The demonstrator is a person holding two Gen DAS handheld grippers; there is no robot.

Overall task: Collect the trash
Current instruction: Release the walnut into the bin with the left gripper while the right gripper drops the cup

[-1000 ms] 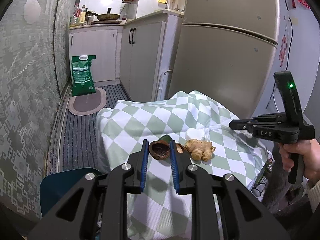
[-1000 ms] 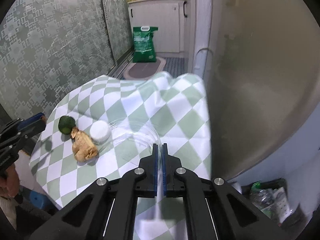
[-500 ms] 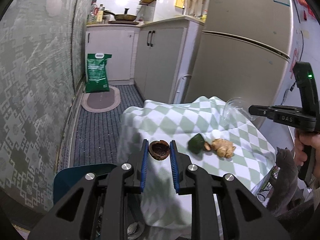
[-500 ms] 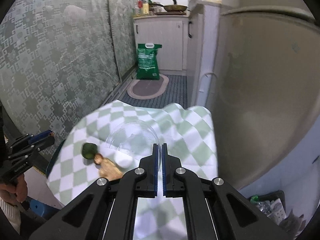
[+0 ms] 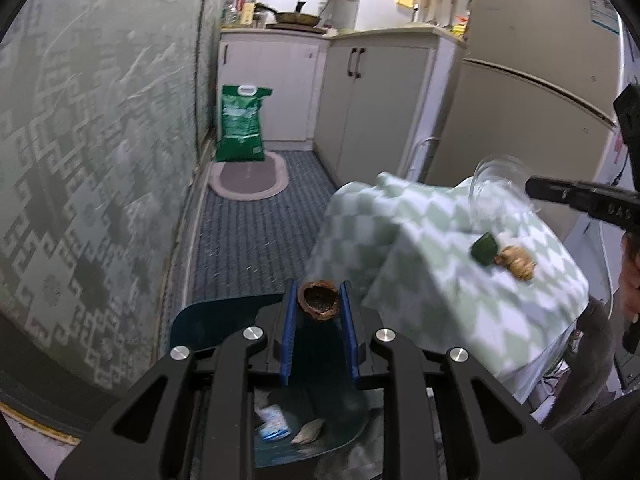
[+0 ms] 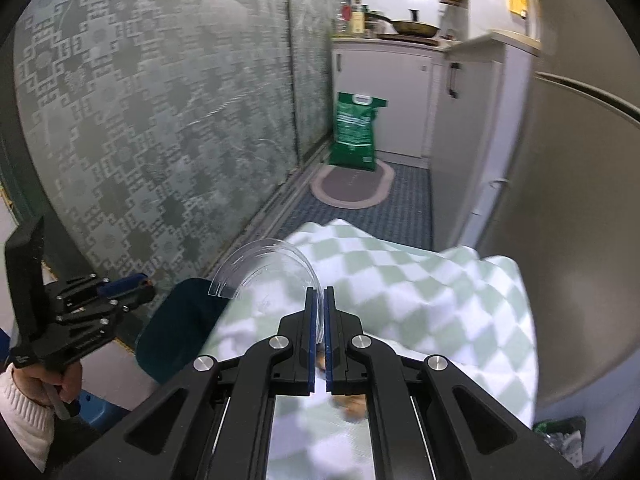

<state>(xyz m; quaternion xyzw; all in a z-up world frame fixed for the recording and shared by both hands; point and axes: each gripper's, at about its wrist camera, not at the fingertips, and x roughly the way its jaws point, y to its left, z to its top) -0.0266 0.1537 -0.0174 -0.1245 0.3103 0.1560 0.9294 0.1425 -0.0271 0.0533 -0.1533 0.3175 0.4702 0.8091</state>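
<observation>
A brown, hollow nutshell (image 5: 319, 301) sits pinched between the blue pads of the left gripper (image 5: 319, 304), hanging over the dark blue trash bin (image 5: 208, 322) on the floor beside the table; wrappers and scraps already lie in the bin's bottom. At about 2 o'clock from the shell, a green fruit piece (image 5: 485, 249) and a knob of ginger (image 5: 518, 262) rest touching each other on the green-checked tablecloth (image 5: 420, 240). Above the cloth, the right gripper (image 6: 319, 304), its jaws pressed tight, nips the rim of a clear plastic lid (image 6: 264, 266), which tilts toward the bin (image 6: 176, 332) at roughly 10 o'clock in the right wrist view. The step in hand appears to be the carry to the bin, with both pieces of trash lifted clear of the table. The next move likely calls for spreading the left jaws once the shell is squarely over the bin's mouth, then bringing the lid across to follow.
</observation>
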